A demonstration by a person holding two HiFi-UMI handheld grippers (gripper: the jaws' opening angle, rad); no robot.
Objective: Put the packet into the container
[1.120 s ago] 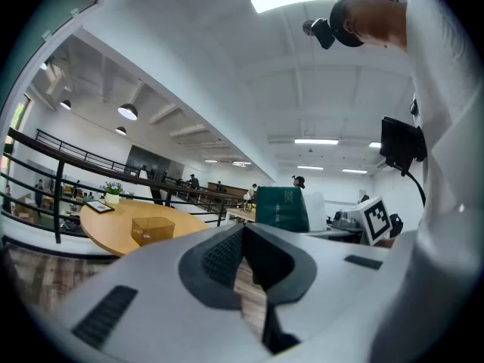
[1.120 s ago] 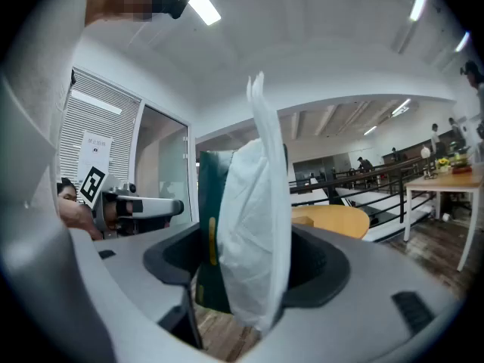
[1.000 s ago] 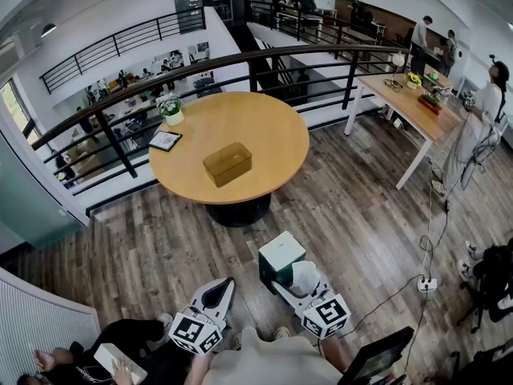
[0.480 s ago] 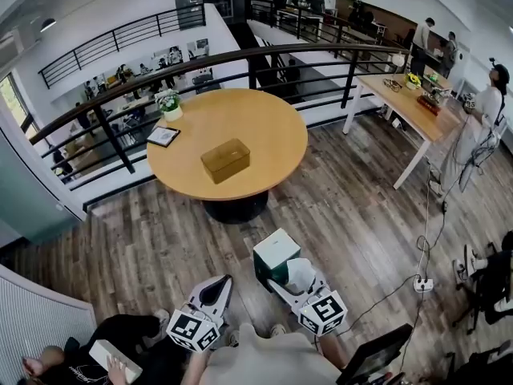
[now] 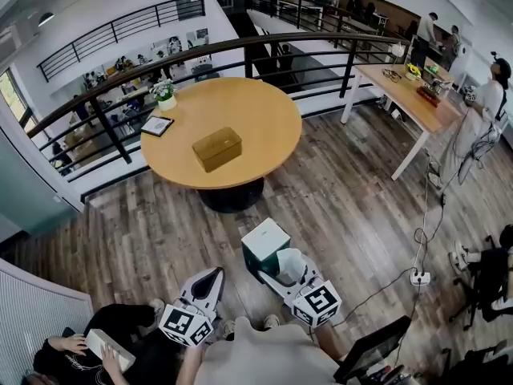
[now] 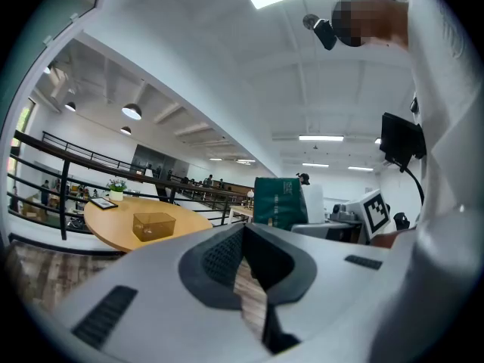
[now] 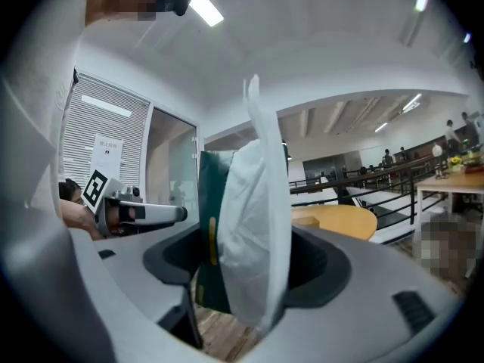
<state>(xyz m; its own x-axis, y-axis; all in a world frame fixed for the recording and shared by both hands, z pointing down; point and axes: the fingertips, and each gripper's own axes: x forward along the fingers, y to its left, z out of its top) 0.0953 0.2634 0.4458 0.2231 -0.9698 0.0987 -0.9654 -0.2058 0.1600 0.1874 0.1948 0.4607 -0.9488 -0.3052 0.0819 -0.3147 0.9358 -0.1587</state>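
Two hand-held tools sit low in front of the person, well apart from the container: the right tool (image 5: 276, 269) is clamped on the green-and-white packet (image 5: 267, 243), which stands upright between its jaws, while the left tool (image 5: 207, 283), just as far from the container, has its jaws closed together on nothing. A stretch of wooden floor (image 5: 337, 207) separates the packet from the container (image 5: 216, 148), an amber see-through box that sits near the middle of the round surface (image 5: 268, 123) and looks empty, with no lid to be seen. Beyond the container, near the surface's far edge, are a small potted plant (image 5: 164, 95) and a flat framed item (image 5: 157, 125), with a dark railing (image 5: 240, 50) behind them. By this reading the task is at its early stage: the packet is picked up and secure, but it has yet to be carried to the container, lowered inside and let go.
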